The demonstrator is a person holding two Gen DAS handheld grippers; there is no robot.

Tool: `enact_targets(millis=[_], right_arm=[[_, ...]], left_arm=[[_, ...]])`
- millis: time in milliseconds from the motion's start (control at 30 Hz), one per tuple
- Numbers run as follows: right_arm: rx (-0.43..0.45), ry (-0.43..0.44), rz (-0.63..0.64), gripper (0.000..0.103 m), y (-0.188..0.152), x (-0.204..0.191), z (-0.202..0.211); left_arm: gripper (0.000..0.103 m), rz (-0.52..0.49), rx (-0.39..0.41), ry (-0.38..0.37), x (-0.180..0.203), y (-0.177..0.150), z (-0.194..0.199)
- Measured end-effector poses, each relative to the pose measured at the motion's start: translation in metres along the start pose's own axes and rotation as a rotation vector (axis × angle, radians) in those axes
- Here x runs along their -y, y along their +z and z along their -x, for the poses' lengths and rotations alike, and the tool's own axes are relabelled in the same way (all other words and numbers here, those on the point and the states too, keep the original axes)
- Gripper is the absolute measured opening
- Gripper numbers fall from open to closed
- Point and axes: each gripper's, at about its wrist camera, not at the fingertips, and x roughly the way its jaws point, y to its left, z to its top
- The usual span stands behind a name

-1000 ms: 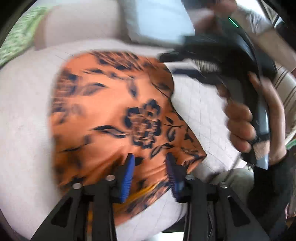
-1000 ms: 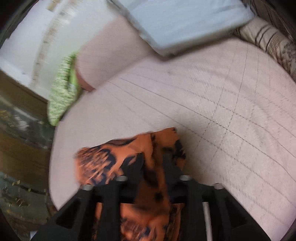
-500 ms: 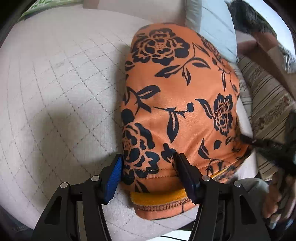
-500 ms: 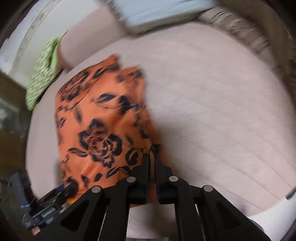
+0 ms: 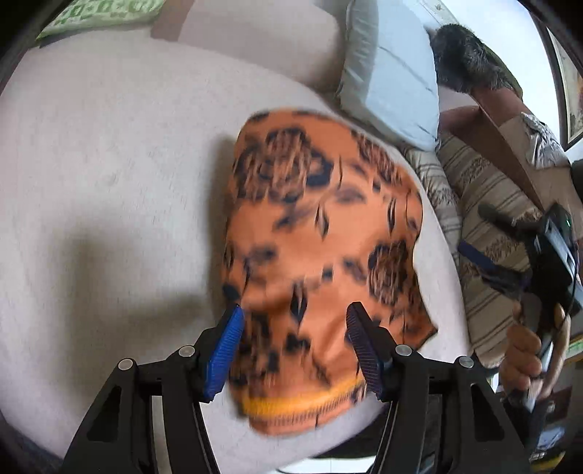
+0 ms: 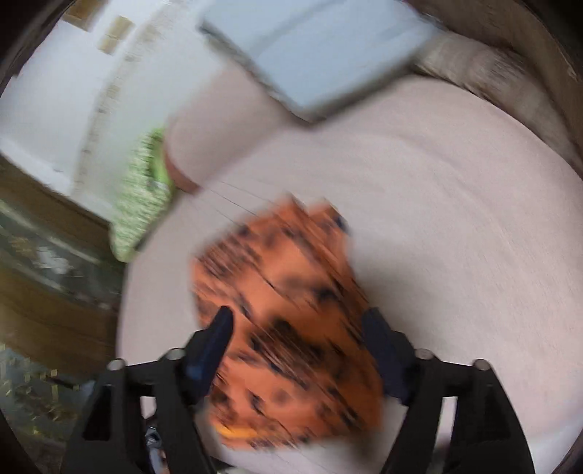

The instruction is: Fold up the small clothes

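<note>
An orange garment with dark flowers (image 5: 320, 233) lies folded on the pale quilted seat cushion (image 5: 109, 153), its yellow waistband nearest the left wrist camera. My left gripper (image 5: 295, 328) hovers open over the garment's near end, one blue pad on each side of the cloth and neither pressing it. In the blurred right wrist view the same garment (image 6: 288, 310) lies below my right gripper (image 6: 298, 328), whose jaws are opening with nothing pinched. A hand holds the right gripper (image 5: 484, 233) off the cushion's right side.
A light blue pillow (image 5: 393, 80) leans at the back. A striped cushion (image 5: 484, 204) lies to the right and a green patterned cloth (image 5: 102, 11) at the far left. A person (image 5: 510, 120) sits behind on the right. The wooden floor (image 6: 43, 310) shows past the seat's edge.
The right gripper was shut on the garment's edge half a second ago; now its jaws are apart and it has drawn back. The left gripper slid along the garment, its jaws wider than a second ago.
</note>
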Motion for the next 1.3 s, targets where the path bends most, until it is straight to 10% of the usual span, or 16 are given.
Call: enact_targets(millis=[100, 267, 467, 600, 800, 1033, 1300], right_arm=[[-0.075, 0.089, 0.023, 0.087, 0.033, 0.004, -0.039], [-0.216, -0.067, -0.06, 0.084, 0.014, 0.043, -0.091], [-0.304, -0.018, -0.132, 0.079, 0.015, 0.063, -0.123], [-0.288, 0.009, -0.118, 0.057, 0.011, 0.06, -0.132], [-0.261, 0.108, -0.109, 0.028, 0.008, 0.047, -0.126], [-0.196, 0.313, -0.052, 0.027, -0.005, -0.017, -0.111], [-0.222, 0.227, -0.009, 0.027, -0.004, -0.044, -0.189]], left_arm=[[0.063, 0.004, 0.009, 0.019, -0.005, 0.024, -0.008], [0.067, 0.031, -0.021, -0.013, -0.023, 0.055, -0.05], [0.074, 0.15, -0.08, -0.119, -0.051, 0.067, -0.103], [0.049, 0.22, -0.107, -0.197, -0.063, 0.069, -0.115], [0.025, 0.209, -0.055, -0.259, -0.054, 0.076, -0.068], [0.025, 0.144, 0.018, -0.22, -0.079, 0.108, 0.018], [0.03, 0.207, -0.014, -0.133, -0.138, 0.125, -0.006]])
